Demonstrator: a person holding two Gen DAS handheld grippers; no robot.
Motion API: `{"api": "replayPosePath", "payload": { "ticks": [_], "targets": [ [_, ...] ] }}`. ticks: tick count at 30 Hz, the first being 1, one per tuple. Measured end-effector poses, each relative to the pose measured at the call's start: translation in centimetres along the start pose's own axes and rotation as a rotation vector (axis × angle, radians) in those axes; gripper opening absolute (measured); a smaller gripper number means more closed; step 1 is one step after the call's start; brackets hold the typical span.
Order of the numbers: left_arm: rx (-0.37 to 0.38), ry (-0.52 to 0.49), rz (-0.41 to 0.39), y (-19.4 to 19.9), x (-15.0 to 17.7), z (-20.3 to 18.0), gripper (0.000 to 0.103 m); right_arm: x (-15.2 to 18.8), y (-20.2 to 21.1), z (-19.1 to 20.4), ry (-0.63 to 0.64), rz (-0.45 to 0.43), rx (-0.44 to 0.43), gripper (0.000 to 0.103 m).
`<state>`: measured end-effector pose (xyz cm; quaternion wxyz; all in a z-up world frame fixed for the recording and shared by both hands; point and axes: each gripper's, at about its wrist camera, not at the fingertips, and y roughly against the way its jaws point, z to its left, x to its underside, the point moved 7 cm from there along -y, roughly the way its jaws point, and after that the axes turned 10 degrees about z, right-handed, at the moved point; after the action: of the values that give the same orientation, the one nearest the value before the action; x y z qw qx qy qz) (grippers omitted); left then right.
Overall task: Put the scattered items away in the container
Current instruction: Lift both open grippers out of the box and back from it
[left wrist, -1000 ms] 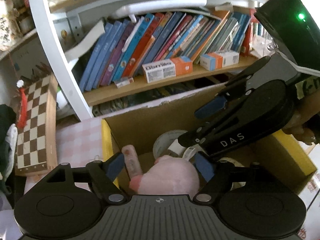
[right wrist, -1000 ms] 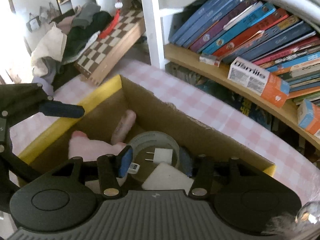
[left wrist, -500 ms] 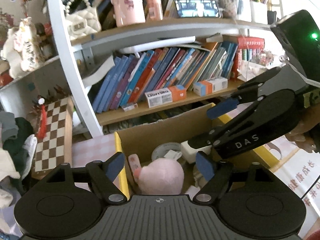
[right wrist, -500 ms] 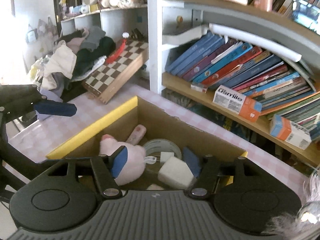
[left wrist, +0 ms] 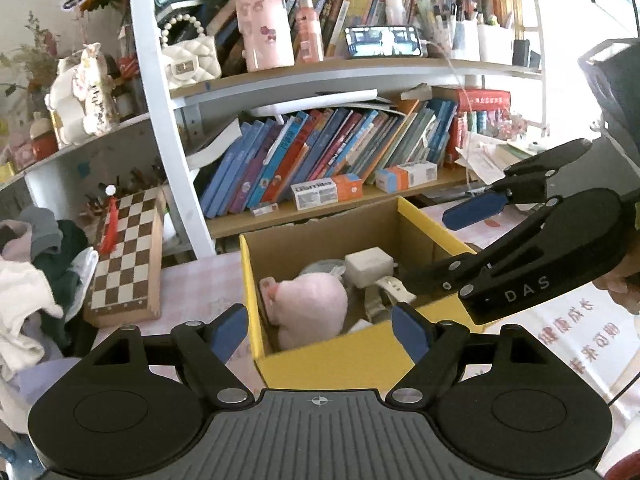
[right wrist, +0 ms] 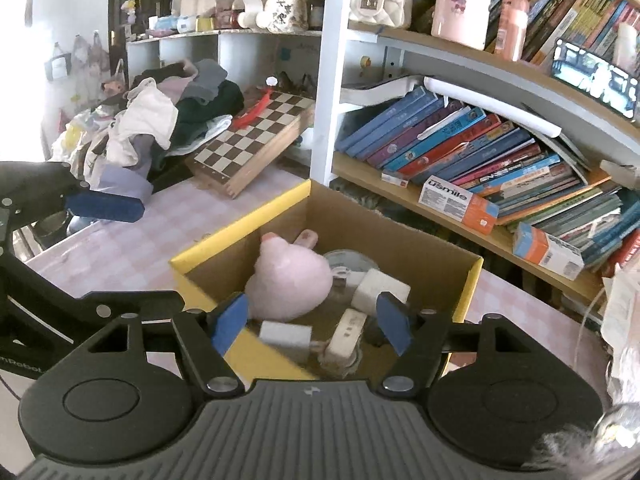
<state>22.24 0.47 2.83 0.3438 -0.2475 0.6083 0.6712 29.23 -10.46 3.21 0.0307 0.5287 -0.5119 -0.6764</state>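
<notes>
On the left, the left gripper (left wrist: 320,330) hangs over the near edge of the yellow-rimmed cardboard box (left wrist: 340,364), its blue pads spread wide with nothing between them and touching nothing. One chessboard (left wrist: 128,256) leans by the bookshelf at the far left of the pink checked desk (left wrist: 200,284). The box stands in the middle of the desk and holds one pink plush toy (left wrist: 310,302), one white charger block (left wrist: 368,266), one roll of tape (right wrist: 346,262), one white strap-like piece (left wrist: 394,286) and, seen from the right wrist, one more small white block (right wrist: 285,334) and one cream bar-shaped item (right wrist: 346,330). To the right, the right gripper (right wrist: 314,324) hovers above the box's near corner; its jaws are opening, empty, clear of the contents. On the shelf behind lie two orange-and-white cartons (right wrist: 460,204).
</notes>
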Motion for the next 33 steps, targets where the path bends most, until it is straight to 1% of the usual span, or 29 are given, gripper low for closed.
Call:
{"api": "replayPosePath", "payload": {
  "ticks": [2, 3, 4, 6, 8, 10, 18, 25, 30, 33],
  "targets": [
    [-0.009, 0.010, -0.015, 1.1, 0.4, 0.0, 0.083, 0.5, 1.1, 0.6, -0.008, -0.020, 0.026, 0.072],
    [-0.020, 0.020, -0.027, 1.7, 0.7, 0.1, 0.088, 0.8, 1.6, 0.8, -0.016, -0.032, 0.040, 0.075],
    [-0.030, 0.034, -0.041, 2.4, 0.8, 0.2, 0.089, 1.0, 2.2, 1.0, -0.026, -0.044, 0.054, 0.076],
    [-0.039, 0.067, -0.064, 3.4, 1.3, 0.5, 0.090, 1.6, 3.2, 1.4, -0.052, -0.061, 0.081, 0.079],
    [-0.031, 0.090, -0.068, 4.3, 1.9, 0.6, 0.090, 2.4, 4.0, 1.6, -0.081, -0.071, 0.102, 0.082],
    [-0.029, 0.093, -0.068, 5.0, 2.6, 0.6, 0.090, 3.3, 4.7, 1.8, -0.102, -0.073, 0.121, 0.083],
    [-0.025, 0.093, -0.044, 7.1, 5.8, 0.5, 0.093, 6.8, 6.7, 3.2, -0.169, -0.059, 0.183, 0.087],
    [-0.007, 0.113, -0.018, 8.1, 8.3, 0.1, 0.094, 9.5, 7.8, 4.7, -0.219, -0.036, 0.211, 0.089],
    [-0.004, 0.120, 0.003, 8.6, 10.0, -0.6, 0.094, 11.4, 8.5, 6.8, -0.230, -0.024, 0.228, 0.094],
    [0.009, 0.113, 0.030, 8.4, 11.0, -1.2, 0.095, 12.4, 8.6, 7.8, -0.229, -0.012, 0.236, 0.096]
  ]
}}
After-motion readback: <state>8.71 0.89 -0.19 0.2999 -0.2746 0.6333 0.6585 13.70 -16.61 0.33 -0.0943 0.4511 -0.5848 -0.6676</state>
